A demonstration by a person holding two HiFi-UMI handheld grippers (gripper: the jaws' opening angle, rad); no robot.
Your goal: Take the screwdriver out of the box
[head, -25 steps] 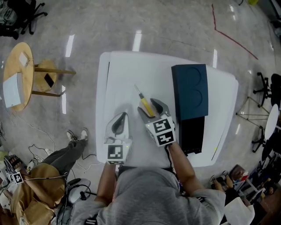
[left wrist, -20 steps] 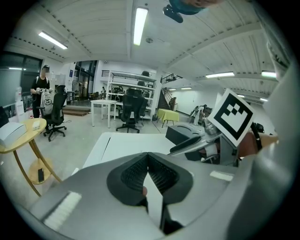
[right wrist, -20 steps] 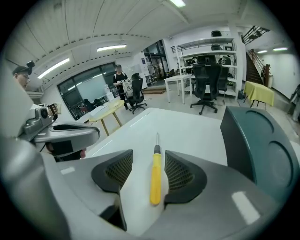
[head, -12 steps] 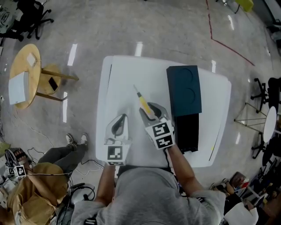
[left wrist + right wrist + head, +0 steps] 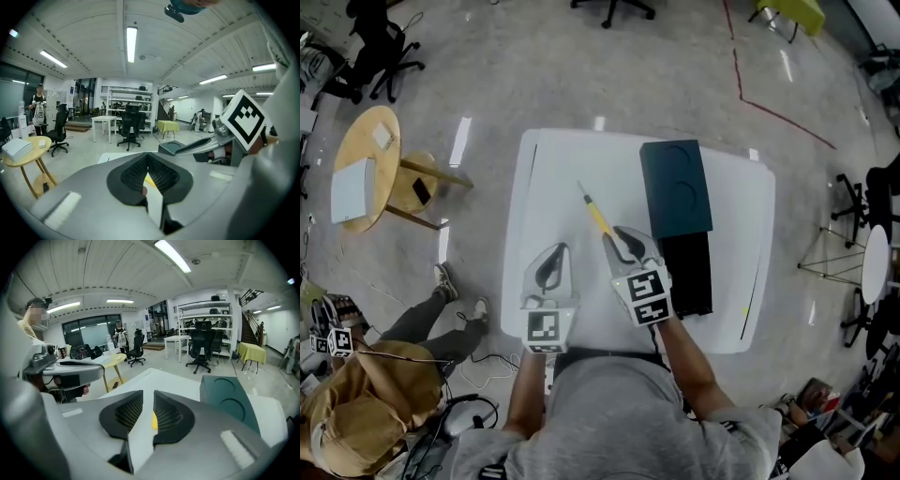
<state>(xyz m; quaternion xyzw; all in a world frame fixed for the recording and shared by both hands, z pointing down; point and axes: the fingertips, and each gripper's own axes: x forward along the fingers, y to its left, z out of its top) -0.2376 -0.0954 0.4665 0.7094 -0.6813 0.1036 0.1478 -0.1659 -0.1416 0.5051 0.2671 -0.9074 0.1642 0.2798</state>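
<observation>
Grey office floor with a white surface in the middle. A round wooden side table stands off to the left and desk chairs sit further out.

The box is on the right part of the surface. Its teal half is far and its black half is near, and the two lie end to end.

The screwdriver is out of the box and lies flat on the surface just left of it. Its metal tip points far-left. The near end of the yellow handle runs in under your right fingertips.

On your right gripper, the fingers have just been closing and now stand a narrow, even slit apart. In the right gripper view the pads don't meet and don't clamp anything. Only a sliver of yellow shows low in the slit.

Your left gripper is over bare surface, left of the screwdriver and apart from it. The left gripper view shows its fingertips pressed together and nothing held. The gap below the tips shows white surface and a bit of yellow beyond.
</observation>
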